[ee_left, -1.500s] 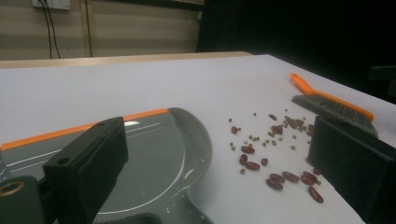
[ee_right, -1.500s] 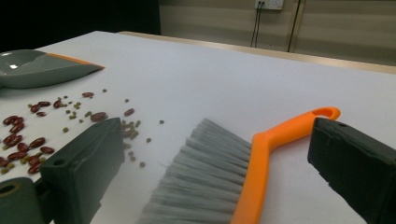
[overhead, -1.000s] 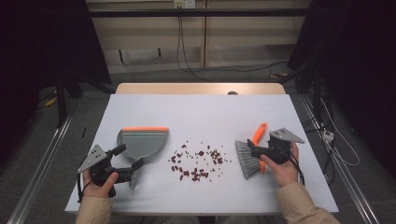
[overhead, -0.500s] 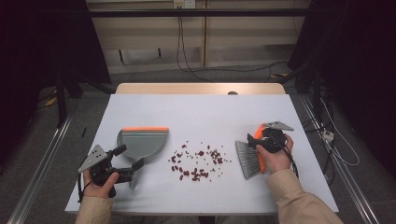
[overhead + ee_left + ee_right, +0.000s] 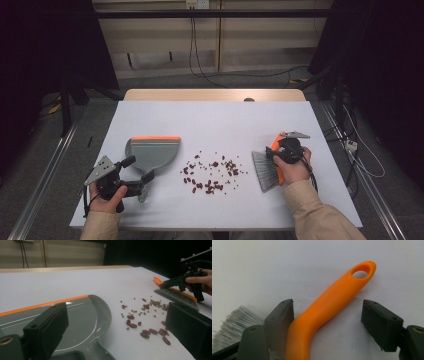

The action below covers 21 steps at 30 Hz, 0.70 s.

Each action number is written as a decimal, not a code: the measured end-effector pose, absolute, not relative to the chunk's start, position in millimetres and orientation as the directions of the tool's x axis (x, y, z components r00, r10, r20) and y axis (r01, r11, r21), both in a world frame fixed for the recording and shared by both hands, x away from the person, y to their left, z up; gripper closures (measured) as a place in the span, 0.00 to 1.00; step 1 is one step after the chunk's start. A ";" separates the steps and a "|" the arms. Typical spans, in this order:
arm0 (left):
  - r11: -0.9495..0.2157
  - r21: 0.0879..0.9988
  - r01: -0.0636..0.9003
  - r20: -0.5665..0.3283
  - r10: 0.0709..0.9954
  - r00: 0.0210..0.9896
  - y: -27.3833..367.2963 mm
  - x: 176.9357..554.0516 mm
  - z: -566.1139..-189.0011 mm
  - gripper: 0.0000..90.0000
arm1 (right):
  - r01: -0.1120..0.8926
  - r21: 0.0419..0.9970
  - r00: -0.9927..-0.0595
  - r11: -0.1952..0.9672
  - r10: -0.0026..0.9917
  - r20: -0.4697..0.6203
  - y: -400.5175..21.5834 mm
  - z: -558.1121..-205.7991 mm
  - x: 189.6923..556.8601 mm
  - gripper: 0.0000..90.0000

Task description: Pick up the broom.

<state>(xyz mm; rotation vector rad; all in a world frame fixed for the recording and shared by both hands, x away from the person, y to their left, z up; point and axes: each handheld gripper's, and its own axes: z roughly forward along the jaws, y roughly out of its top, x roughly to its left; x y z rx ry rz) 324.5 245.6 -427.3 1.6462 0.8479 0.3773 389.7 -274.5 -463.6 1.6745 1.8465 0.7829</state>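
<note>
**Ana:** Right gripper view puts the brush's orange handle (image 5: 329,312) between the jaws of the right hand-held gripper (image 5: 332,322). One jaw sits against the handle's side, the other stands apart from it with bare tabletop (image 5: 287,265) in the gap. The jaws have just been closing, yet they are not pinching the handle.

**Ben:** Where is the brush (image 5: 267,167) measured from the spilled beans (image 5: 212,175)?

**Ana:** In the high view it lies just beside the beans on the person's right, bristles toward them, the handle running away from them under the right hand-held gripper (image 5: 284,155). On the beans' other side lies the grey dustpan (image 5: 152,152), its orange lip turned away from the person.

**Ben:** And the left hand-held gripper (image 5: 142,182)?

**Ana:** Spread wide and holding nothing, at the dustpan's near end. In the left gripper view its jaws frame the dustpan (image 5: 82,322) and the beans (image 5: 145,322).

**Ben:** What is hard to read?

**Ana:** From above, the right hand (image 5: 292,167) covers most of the handle. In the right gripper view the bristles (image 5: 237,322) are cut off at the edge, and the lower handle runs out of frame. The dustpan's handle is hidden behind the left jaws.
</note>
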 end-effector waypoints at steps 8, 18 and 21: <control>-0.052 0.945 0.322 -0.195 0.703 0.684 245.0 323.8 -427.0 0.05 | 0.714 0.693 -0.140 0.099 0.990 0.003 -267.0 -458.5 388.7 0.55; -0.051 0.946 0.319 -0.194 0.701 0.686 244.4 323.5 -426.4 0.05 | 0.748 0.645 -0.214 0.157 0.977 0.010 -261.3 -451.9 390.1 0.76; -0.052 0.946 0.320 -0.194 0.702 0.686 244.4 323.4 -426.6 0.05 | 0.748 0.644 -0.216 0.161 0.976 0.006 -261.5 -452.0 390.2 0.75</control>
